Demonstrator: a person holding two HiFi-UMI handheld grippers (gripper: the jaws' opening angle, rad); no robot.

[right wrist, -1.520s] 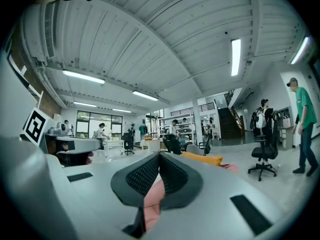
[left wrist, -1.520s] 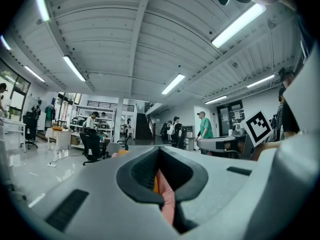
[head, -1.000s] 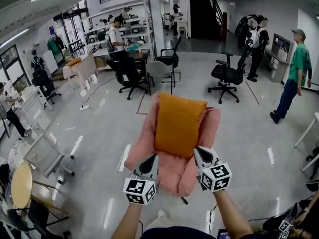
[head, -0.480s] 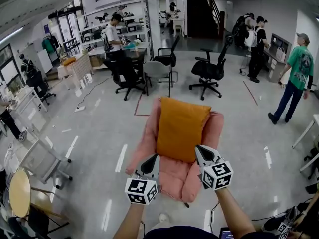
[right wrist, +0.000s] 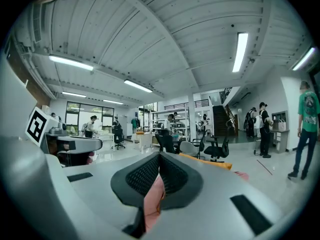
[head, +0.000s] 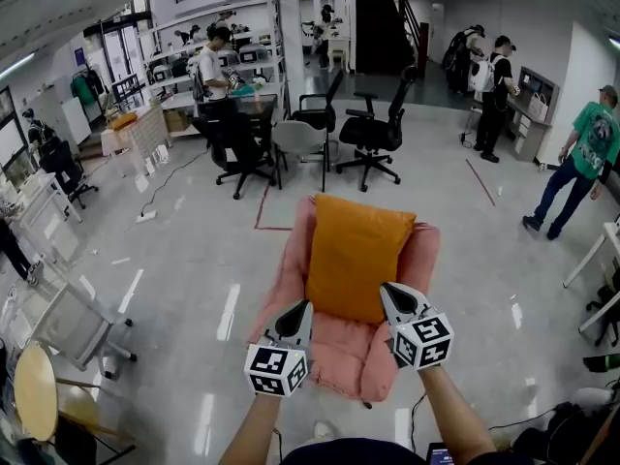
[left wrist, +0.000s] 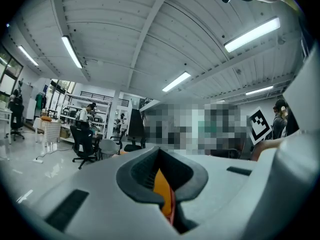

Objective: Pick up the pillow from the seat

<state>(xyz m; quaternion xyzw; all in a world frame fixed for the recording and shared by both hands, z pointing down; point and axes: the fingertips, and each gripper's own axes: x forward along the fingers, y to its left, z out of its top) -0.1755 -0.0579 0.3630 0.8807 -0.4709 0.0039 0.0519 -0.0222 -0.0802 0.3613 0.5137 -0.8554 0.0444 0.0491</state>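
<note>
Holding the orange pillow (head: pixel 356 255) upright at the centre of the head view, in front of the pink seat (head: pixel 339 356) that spreads behind and below it, with office chairs (head: pixel 373 132) further up the frame. Gripping its lower left corner with the left gripper (head: pixel 301 306), jaws clamped tight on a fold of orange cloth. Pinching pink fabric (right wrist: pixel 152 199) at the pillow's lower right corner with the right gripper (head: pixel 387 291), jaws likewise closed; cannot tell whether that fabric belongs to pillow or seat.
</note>
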